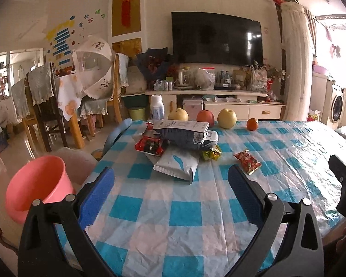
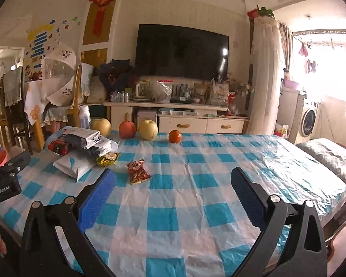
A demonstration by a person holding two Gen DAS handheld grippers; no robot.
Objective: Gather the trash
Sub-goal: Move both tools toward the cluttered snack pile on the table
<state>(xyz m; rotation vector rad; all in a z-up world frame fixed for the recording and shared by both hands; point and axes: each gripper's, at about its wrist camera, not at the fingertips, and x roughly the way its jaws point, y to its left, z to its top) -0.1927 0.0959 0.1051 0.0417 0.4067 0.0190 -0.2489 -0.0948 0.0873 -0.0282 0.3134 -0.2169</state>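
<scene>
A pile of empty wrappers lies on the checked tablecloth: silver-grey bags (image 1: 184, 133) (image 2: 87, 138), a white bag (image 1: 176, 164) (image 2: 75, 162), a red-black packet (image 1: 151, 145) (image 2: 57, 146), a yellow-green wrapper (image 1: 211, 154) (image 2: 108, 158). A red snack packet (image 1: 248, 161) (image 2: 138, 172) lies apart to the right. A pink bin (image 1: 38, 184) stands on the floor left of the table. My left gripper (image 1: 170, 194) is open and empty, short of the pile. My right gripper (image 2: 173, 196) is open and empty, near the red packet.
Two yellow pears (image 1: 227, 118) (image 1: 178, 114), a red apple (image 1: 205, 117) and a small orange (image 1: 252, 124) stand along the table's (image 1: 173, 230) far edge, with a white bottle (image 1: 157, 107) behind. Chairs (image 1: 41, 106) stand left; a TV cabinet (image 1: 219, 106) lies beyond.
</scene>
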